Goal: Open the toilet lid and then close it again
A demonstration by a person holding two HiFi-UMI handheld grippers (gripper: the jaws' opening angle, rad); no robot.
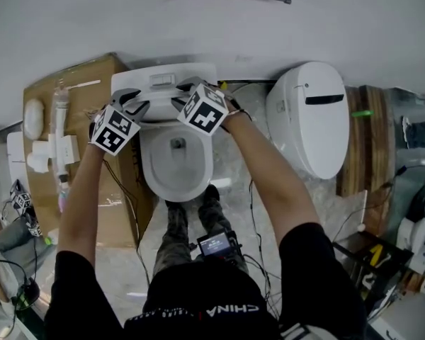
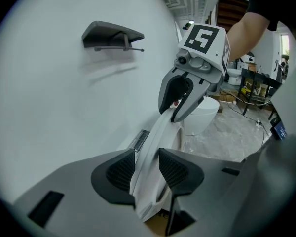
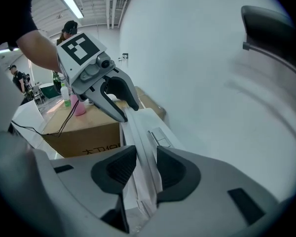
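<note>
The white toilet stands against the wall, its bowl uncovered. Its lid is raised, close to the tank. My left gripper is shut on the lid's left top edge. In the left gripper view the thin white lid runs between the jaws, with both ribbed pads against it. My right gripper is shut on the lid's right top edge. The right gripper view shows the lid edge pinched between the pads of that gripper. Each gripper appears in the other's view.
A cardboard box with white fittings sits left of the toilet. A second white toilet and a wooden panel lie to the right. A dark bracket hangs on the wall above. Cables and a small screen lie at the person's feet.
</note>
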